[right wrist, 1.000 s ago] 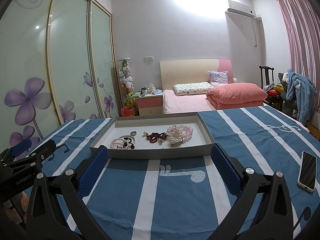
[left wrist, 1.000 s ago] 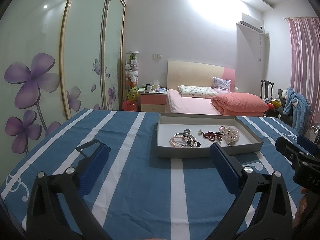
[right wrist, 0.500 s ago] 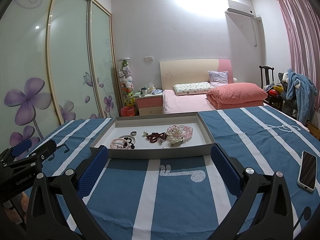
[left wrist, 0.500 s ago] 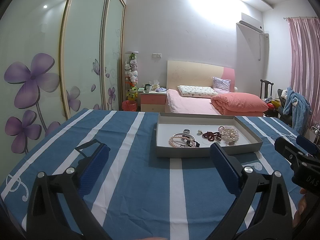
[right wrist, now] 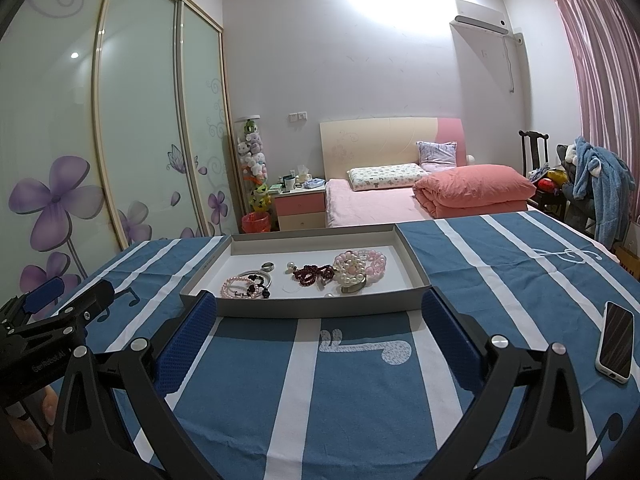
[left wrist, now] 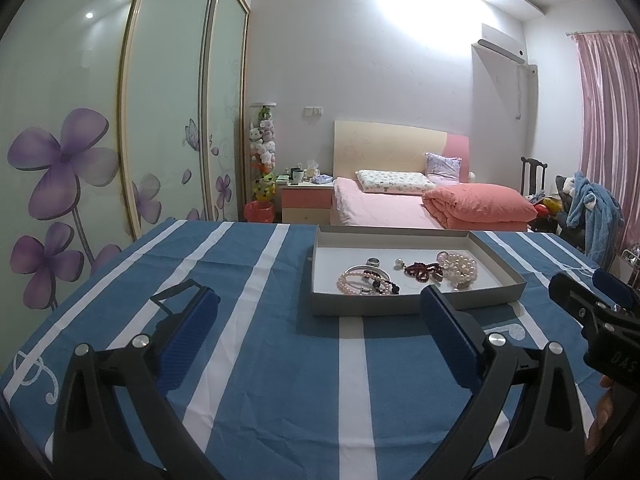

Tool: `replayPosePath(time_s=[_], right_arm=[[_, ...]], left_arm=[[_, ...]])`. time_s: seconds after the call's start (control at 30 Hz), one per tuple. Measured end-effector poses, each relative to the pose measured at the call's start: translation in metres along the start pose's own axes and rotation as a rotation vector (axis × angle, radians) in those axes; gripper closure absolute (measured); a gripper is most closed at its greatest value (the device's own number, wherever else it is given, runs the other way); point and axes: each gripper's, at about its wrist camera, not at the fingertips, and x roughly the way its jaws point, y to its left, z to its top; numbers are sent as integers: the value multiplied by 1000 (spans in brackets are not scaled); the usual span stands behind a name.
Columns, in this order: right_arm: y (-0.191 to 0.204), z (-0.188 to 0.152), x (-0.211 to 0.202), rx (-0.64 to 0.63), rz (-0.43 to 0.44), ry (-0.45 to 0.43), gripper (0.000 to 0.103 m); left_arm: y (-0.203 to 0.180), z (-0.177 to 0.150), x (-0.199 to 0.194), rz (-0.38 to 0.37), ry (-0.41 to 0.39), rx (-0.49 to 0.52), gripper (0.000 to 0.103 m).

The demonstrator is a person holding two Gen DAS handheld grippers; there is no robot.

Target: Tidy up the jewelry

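Observation:
A shallow grey tray (left wrist: pixel 412 306) (right wrist: pixel 304 307) lies on the blue striped tablecloth. In it lie a pink bead bracelet (left wrist: pixel 354 286) (right wrist: pixel 236 289), a silver ring (left wrist: pixel 373 261) (right wrist: pixel 267 267), a dark red bead string (left wrist: pixel 423 270) (right wrist: pixel 312 273) and a heap of pearl and pink bracelets (left wrist: pixel 460 265) (right wrist: pixel 358 267). My left gripper (left wrist: pixel 318 334) is open and empty, short of the tray's near wall. My right gripper (right wrist: pixel 320 330) is open and empty, its jaws level with the tray's near wall. Each gripper shows at the edge of the other's view.
A phone (right wrist: pixel 615 342) lies on the cloth at the right. The table edge runs along the left (left wrist: pixel 80 292). Beyond the table stand a bed (left wrist: pixel 420 204), a nightstand, a flowered wardrobe (left wrist: pixel 80 140) and a chair with clothes (right wrist: pixel 592 188).
The left gripper has eased back and slightly left, so the tray sits a little farther from it. The right gripper has not visibly moved.

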Motion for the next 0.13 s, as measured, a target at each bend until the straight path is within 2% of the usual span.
replayPosePath(time_s=[0.13], right_arm=[[0,0,0,1,1,0,2]], left_arm=[[0,0,0,-1,-1,1,4]])
